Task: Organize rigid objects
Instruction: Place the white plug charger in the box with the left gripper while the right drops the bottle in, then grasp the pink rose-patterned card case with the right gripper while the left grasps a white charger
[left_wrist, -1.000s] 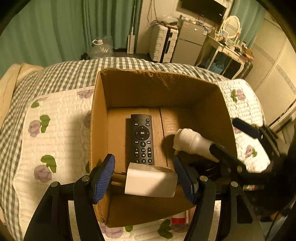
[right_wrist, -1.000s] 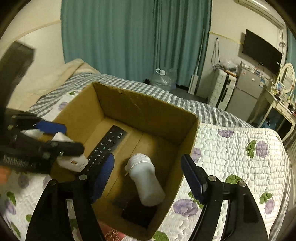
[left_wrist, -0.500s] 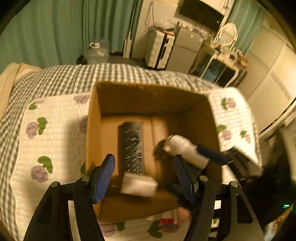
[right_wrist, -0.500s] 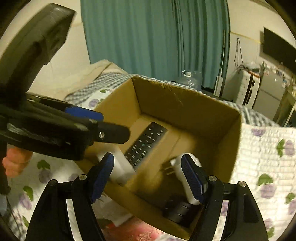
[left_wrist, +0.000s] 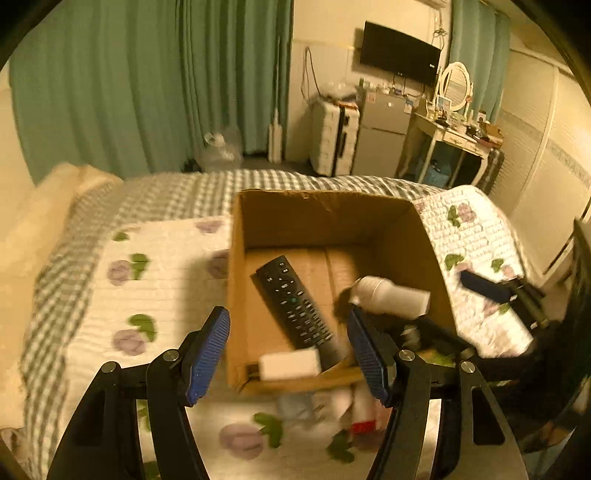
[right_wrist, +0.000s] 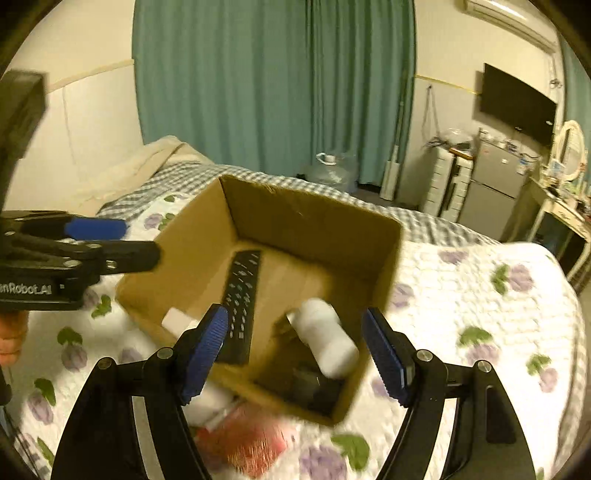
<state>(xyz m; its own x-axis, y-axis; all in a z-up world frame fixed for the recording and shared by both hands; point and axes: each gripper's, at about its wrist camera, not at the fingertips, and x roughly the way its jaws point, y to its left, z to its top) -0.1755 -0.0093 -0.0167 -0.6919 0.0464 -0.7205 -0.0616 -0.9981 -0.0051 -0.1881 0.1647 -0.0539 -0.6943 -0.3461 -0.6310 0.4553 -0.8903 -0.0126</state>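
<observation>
An open cardboard box (left_wrist: 325, 218) (right_wrist: 314, 221) stands on the quilted bed. Inside it lie a black remote (left_wrist: 295, 306) (right_wrist: 242, 295), a white bottle (left_wrist: 391, 297) (right_wrist: 327, 341) on its side and a white block (left_wrist: 290, 363) (right_wrist: 177, 319) in the near corner. My left gripper (left_wrist: 287, 314) (right_wrist: 122, 242) is open above the box's near edge and holds nothing. My right gripper (right_wrist: 295, 312) (left_wrist: 484, 286) hovers at the box's near right side; its jaws are opening and the pads touch nothing. A dark object (right_wrist: 310, 384) sits in the box's near right corner.
A red packet (right_wrist: 243, 439) (left_wrist: 364, 426) and a white item (right_wrist: 207, 406) lie blurred on the floral quilt (right_wrist: 480, 295) in front of the box. A hand (right_wrist: 11, 339) holds the left gripper. Green curtains, a suitcase (left_wrist: 334, 140), a fridge and a dressing table stand beyond the bed.
Both grippers have drawn back and up from the box. The white block, earlier between my left fingers, now lies in the box's near corner. The right jaws stand slightly wider.
</observation>
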